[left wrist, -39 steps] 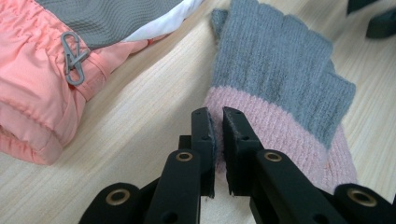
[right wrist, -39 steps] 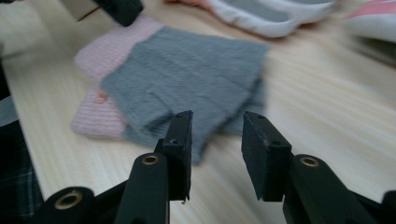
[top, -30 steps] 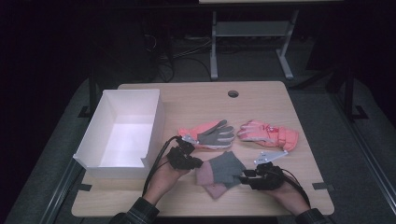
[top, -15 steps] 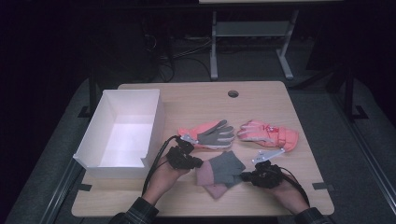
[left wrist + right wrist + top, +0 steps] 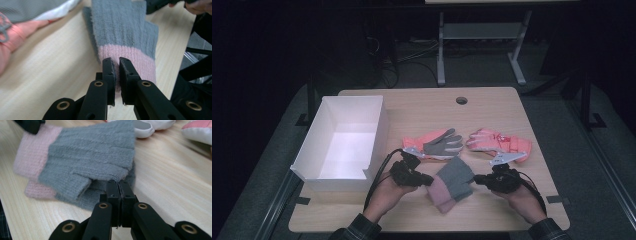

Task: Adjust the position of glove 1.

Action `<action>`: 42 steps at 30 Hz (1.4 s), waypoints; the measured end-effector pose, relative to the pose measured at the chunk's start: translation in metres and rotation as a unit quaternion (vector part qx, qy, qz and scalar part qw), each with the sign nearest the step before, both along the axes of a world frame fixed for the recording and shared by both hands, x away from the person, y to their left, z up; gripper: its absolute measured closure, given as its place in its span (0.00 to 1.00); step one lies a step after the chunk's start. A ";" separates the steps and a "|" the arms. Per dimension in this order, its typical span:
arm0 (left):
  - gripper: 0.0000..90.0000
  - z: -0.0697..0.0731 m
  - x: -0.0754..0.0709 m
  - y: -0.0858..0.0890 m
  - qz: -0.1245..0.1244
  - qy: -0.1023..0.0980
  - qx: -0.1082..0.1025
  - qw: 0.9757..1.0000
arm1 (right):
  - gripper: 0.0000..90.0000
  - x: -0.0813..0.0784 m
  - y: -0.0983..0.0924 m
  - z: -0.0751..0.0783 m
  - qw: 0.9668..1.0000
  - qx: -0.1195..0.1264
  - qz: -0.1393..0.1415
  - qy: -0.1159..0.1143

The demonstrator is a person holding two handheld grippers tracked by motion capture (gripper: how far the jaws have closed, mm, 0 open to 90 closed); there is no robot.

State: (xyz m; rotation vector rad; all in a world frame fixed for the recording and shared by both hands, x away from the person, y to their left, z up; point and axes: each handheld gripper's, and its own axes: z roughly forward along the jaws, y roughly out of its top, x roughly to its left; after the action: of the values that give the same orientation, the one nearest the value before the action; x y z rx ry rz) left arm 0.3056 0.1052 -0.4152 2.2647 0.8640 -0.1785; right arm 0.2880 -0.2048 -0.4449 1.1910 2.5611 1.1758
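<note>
A knitted glove pair (image 5: 454,182), grey with pink cuffs, lies stacked near the table's front edge. My left gripper (image 5: 430,181) comes at it from the left. In the left gripper view the jaws (image 5: 117,62) are shut on the pink cuff (image 5: 130,53), with fabric pinched in the narrow gap. My right gripper (image 5: 476,179) meets the pair from the right. Its jaws (image 5: 120,184) are shut on the grey edge of the glove (image 5: 92,152).
Two coral gloves lie just behind: one palm-up with a grey palm (image 5: 437,142), the other (image 5: 499,142) to its right. An open white box (image 5: 377,130) stands at the left. The wooden table (image 5: 422,107) has a cable hole (image 5: 461,100) at the back.
Both grippers stay on the knitted gloves. The right hand has shifted very slightly away from me.
</note>
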 end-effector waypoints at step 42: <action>0.14 -0.023 -0.002 -0.071 -0.009 -0.081 0.057 0.995 | 0.15 0.002 -0.025 -0.012 0.997 -0.029 -0.063 -0.019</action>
State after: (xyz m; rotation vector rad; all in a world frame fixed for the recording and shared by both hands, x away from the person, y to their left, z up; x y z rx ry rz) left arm 0.3041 0.0345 -0.4383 2.3560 0.7872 0.0472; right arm 0.2904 -0.2298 -0.4565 1.2826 2.4349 1.0800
